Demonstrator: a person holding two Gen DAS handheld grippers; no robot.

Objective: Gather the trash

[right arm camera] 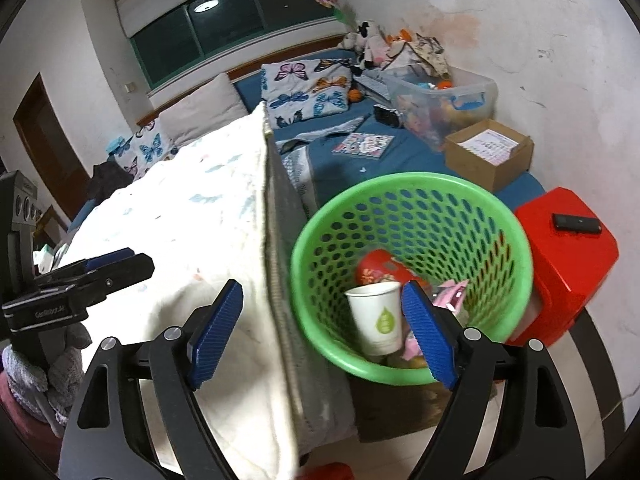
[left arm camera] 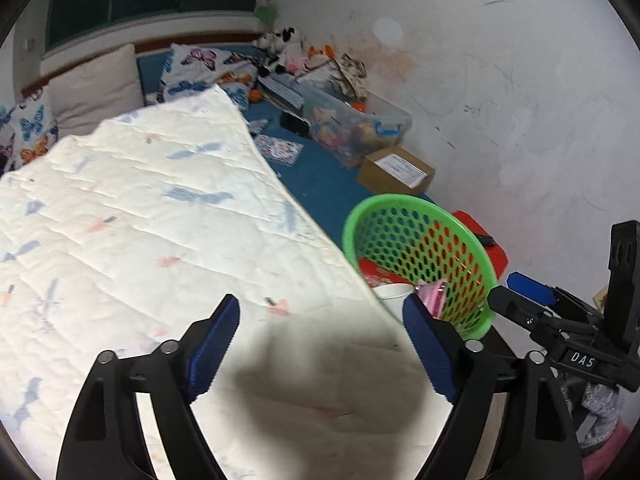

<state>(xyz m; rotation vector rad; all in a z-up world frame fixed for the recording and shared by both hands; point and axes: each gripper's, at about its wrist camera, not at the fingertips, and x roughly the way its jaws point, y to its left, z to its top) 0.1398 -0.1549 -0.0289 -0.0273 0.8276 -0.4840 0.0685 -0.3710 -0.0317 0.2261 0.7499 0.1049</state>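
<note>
Here, a white quilt (right arm camera: 192,216) is spread across the left, its zipped edge just beside the green basket (right arm camera: 516,240); a red stool (right arm camera: 568,264) stands further right. The left gripper (left arm camera: 320,344) is held wide and empty over the quilt. The right gripper (right arm camera: 322,332) is spread wide, the paper cup (right arm camera: 378,318) seen between its fingers, inside the basket. Only the right wrist view shows the cup's green drop logo.

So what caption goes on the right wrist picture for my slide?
Open right hand-held gripper above a green basket holding a paper cup and wrappers.
</note>
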